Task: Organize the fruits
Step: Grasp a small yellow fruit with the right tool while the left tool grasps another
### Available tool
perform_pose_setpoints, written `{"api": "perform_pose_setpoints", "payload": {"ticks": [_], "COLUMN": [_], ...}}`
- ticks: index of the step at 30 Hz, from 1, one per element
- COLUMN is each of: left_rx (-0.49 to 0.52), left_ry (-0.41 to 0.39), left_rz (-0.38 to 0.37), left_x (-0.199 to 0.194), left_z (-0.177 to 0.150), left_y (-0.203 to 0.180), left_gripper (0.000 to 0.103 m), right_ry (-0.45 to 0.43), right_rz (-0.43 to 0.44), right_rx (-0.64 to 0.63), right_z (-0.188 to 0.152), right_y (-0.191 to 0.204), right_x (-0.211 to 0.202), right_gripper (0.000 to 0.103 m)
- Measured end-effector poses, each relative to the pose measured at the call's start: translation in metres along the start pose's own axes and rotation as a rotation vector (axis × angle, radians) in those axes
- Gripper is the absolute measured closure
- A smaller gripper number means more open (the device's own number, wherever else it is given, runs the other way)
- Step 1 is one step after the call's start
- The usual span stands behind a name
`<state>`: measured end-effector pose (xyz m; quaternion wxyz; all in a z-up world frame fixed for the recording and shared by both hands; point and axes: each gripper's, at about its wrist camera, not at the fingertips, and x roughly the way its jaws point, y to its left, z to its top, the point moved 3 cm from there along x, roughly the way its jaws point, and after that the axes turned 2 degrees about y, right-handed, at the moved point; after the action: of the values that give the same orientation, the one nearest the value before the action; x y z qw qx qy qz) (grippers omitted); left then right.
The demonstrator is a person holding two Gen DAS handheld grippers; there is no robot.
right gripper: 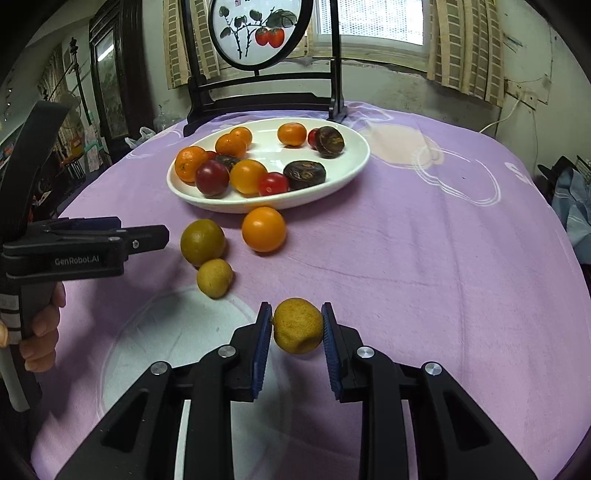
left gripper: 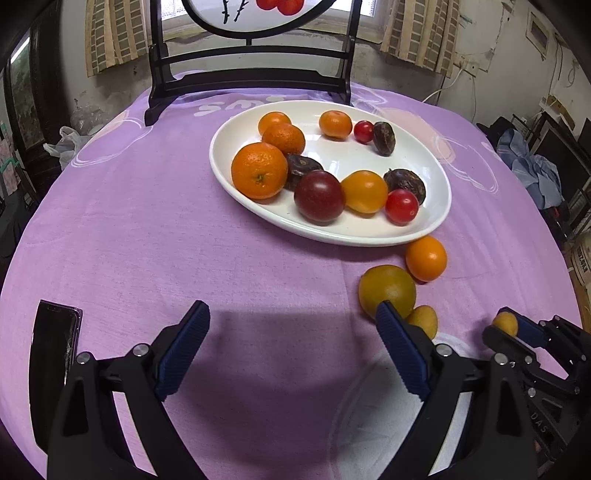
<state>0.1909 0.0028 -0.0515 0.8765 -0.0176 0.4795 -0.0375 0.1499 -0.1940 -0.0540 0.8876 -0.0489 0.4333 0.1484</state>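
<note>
A white oval plate (left gripper: 436,218) (right gripper: 354,162) on the purple cloth holds several oranges, tomatoes and dark fruits. On the cloth in front of it lie an orange tomato (left gripper: 426,258) (right gripper: 263,229), a greenish-yellow fruit (left gripper: 387,289) (right gripper: 202,242) and a small yellow fruit (left gripper: 424,320) (right gripper: 214,277). My right gripper (right gripper: 297,326) (left gripper: 508,326) is shut on another small yellow fruit (right gripper: 298,326) (left gripper: 505,323), just above the cloth. My left gripper (left gripper: 291,314) (right gripper: 155,236) is open and empty, with its right finger in front of the greenish fruit.
A black phone (left gripper: 55,343) lies on the cloth at the near left. A dark wooden stand with a round painted screen (right gripper: 255,33) (left gripper: 251,74) stands behind the plate. A white circle pattern (right gripper: 177,339) marks the near cloth.
</note>
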Motion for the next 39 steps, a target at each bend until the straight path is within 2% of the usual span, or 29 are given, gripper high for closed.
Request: {"api": "perform_pose_setpoints", "payload": {"ticks": [9,12,16,20,21,23,25,30,32,38,39], "left_rx": [0.056,0.062,0.085,0.111,0.108,0.096,0.090,0.098,0.083,0.039,0.039], "left_ry": [-0.025,-0.007,0.001,0.004,0.010,0.034,0.060,0.050,0.054,0.053,0.048], "left_rz": [0.011,-0.018,-0.034,-0.007,-0.003,0.003,0.002,0.039,0.029,0.038,0.045], "left_x": [-0.005,-0.005,-0.005,-0.002,0.000,0.005,0.010,0.015,0.017,0.024,0.024], "left_z": [-0.013,-0.022,-0.035,-0.041,-0.042,-0.042,-0.041,-0.034,-0.030,-0.016,-0.016], "left_y": [-0.027,-0.039,-0.056,-0.069,-0.070,-0.072,-0.074,-0.085,-0.087,-0.087,-0.086], "left_gripper": [0.013,0.013,0.013,0.013,0.015,0.027,0.029,0.032,0.038,0.050,0.056], "right_ry": [-0.030,-0.034,-0.036,-0.060,-0.067,-0.072,-0.076,-0.090,-0.097,-0.093,-0.091], "right_rz": [-0.027,-0.048,-0.068,-0.070,-0.069,-0.067,-0.061,-0.043,-0.036,-0.029,-0.030], "right_rx": [-0.029,-0.037,-0.012,0.023,0.033,0.048,0.064,0.077,0.077,0.068,0.067], "right_z": [0.001,0.002,0.003,0.006,0.007,0.008,0.008,0.009,0.010,0.010,0.009], "right_y": [0.000,-0.004,-0.016,-0.027,-0.030,-0.034,-0.038,-0.040,-0.039,-0.036,-0.035], "right_x": [-0.005,-0.004,-0.005,-0.014,-0.017,-0.020,-0.023,-0.030,-0.032,-0.032,-0.032], "right_gripper": [0.075,0.075,0.075,0.075,0.075,0.075,0.075,0.075,0.075,0.075,0.075]}}
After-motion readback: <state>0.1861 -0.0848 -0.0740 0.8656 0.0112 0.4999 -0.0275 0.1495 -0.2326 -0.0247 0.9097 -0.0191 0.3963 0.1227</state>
